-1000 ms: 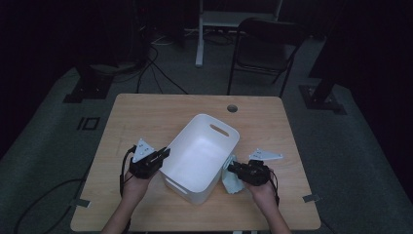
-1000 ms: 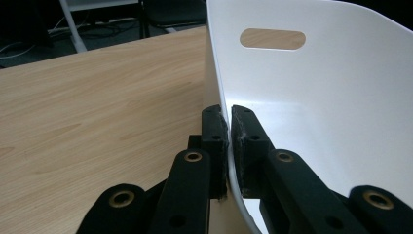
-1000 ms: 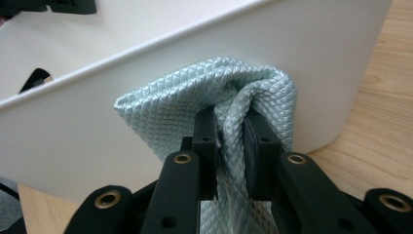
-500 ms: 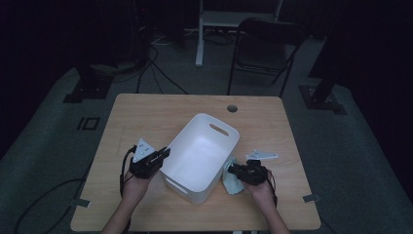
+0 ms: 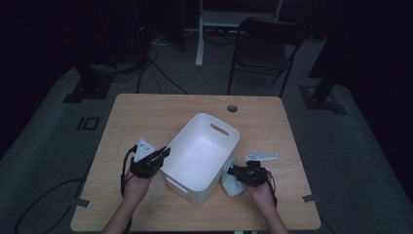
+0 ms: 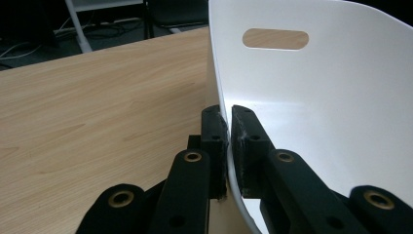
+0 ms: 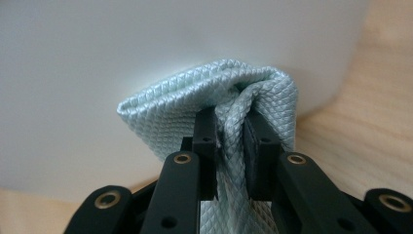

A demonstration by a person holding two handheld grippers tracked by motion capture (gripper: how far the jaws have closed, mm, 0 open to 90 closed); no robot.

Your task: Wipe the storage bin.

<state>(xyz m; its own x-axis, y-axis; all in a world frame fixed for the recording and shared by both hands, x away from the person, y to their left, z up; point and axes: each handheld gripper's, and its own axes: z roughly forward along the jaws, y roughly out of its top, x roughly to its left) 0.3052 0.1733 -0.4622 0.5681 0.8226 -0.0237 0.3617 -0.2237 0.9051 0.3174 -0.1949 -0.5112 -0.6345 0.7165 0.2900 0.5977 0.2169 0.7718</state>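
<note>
A white plastic basket with slotted handles [image 5: 199,156] sits tilted near the middle of the light wooden table [image 5: 146,112] in the high view, its open side facing the upper left of the frame. At its left edge, the left gripper [image 5: 163,153] is clamped on the basket's thin wall; in the left gripper view the wall [image 6: 292,97] runs up between the two black jaws, which press on it from both sides. At the lower right of the basket, the right gripper [image 5: 234,171] is clamped on a pale green, diamond-textured cloth [image 7: 204,102], bunched between its jaws and pressed against the basket's outer side.
</note>
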